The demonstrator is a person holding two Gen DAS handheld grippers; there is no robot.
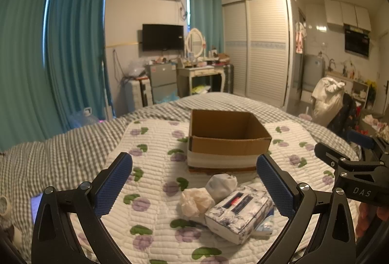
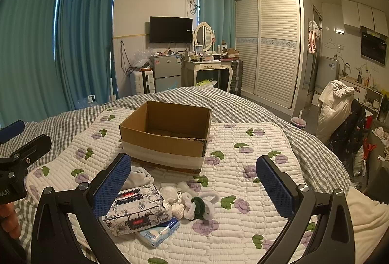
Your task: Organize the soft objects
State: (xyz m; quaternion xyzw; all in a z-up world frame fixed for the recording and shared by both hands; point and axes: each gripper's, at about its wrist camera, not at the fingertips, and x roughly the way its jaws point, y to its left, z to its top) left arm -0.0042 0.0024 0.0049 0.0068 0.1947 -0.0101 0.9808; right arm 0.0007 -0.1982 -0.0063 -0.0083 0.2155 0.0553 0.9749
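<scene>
On the quilted bed, both the left gripper [image 1: 194, 182] and right gripper [image 2: 193, 182] hang spread and empty above soft items heaped just before the empty cardboard box [image 2: 165, 135]. Best begun by centring on the tissue pack [image 2: 137, 211], labelled "Tissue Paper", and closing across its short sides.

Cardboard box [image 2: 165, 135]: brown, open-topped, white band round its base, nothing visible inside; stands upright on the quilt, far of the pile

Tissue pack [image 2: 137, 211]: soft, floral print, lies flat, near left, partly over a small blue-and-white packet [image 2: 158, 232]

Crumpled white cloths [image 1: 209, 193]: two bundles, between tissue pack and box

White hair ties with one dark green ring [image 2: 199, 205]: tangled heap, just right of the tissue pack
</scene>
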